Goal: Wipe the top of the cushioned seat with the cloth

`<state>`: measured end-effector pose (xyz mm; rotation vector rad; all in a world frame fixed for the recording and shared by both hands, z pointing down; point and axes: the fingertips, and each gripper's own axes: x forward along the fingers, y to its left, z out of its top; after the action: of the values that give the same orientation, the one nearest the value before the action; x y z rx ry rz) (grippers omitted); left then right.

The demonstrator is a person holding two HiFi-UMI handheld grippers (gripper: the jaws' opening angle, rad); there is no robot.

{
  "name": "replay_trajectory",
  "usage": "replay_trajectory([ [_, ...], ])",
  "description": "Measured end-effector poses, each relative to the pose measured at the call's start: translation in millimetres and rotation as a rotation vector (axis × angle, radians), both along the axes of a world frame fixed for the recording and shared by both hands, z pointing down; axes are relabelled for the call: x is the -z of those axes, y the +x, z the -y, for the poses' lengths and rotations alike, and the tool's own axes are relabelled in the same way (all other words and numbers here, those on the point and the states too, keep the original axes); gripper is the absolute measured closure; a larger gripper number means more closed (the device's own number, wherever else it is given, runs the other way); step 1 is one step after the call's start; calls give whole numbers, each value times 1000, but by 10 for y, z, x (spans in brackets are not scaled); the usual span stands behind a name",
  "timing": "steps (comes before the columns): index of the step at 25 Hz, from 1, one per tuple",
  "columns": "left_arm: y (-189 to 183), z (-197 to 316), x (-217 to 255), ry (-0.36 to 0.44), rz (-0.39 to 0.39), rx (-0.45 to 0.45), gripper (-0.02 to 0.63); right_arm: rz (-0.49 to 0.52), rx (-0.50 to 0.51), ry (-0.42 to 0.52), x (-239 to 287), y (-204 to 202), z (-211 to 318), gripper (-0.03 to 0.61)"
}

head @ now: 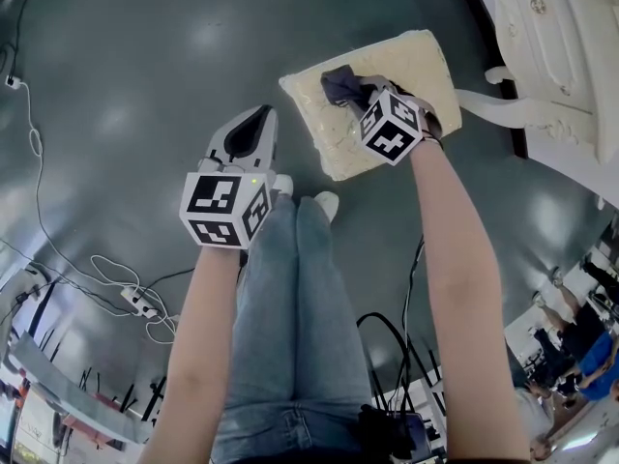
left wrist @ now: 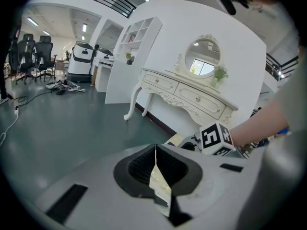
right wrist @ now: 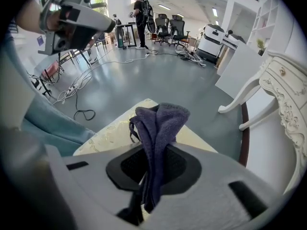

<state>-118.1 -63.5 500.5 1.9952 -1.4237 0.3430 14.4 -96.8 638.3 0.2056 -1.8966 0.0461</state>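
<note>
The cushioned seat point(head: 406, 66) is cream with a gold pattern and stands on the grey floor ahead of me. My right gripper point(head: 350, 87) hovers over its near half, shut on a dark purple cloth point(head: 338, 85). In the right gripper view the cloth point(right wrist: 158, 128) bunches up from between the jaws, with the seat point(right wrist: 108, 133) just beyond. My left gripper point(head: 253, 129) is held over the floor left of the seat, shut with nothing in it. The left gripper view shows its jaws pressed together point(left wrist: 156, 169) and the seat's corner point(left wrist: 176, 140) behind.
A white dressing table point(head: 561, 56) with curved legs stands right beside the seat on the right. My legs in jeans point(head: 300, 298) and white shoes are just short of the seat. Cables and a power strip point(head: 140, 303) lie on the floor at the left.
</note>
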Motion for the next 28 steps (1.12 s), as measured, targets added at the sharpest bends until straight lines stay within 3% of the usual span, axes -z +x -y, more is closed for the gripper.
replay_trajectory([
  [28,305,-406,36,5,-7,7,607,45,-32,-5,2,397,-687,546],
])
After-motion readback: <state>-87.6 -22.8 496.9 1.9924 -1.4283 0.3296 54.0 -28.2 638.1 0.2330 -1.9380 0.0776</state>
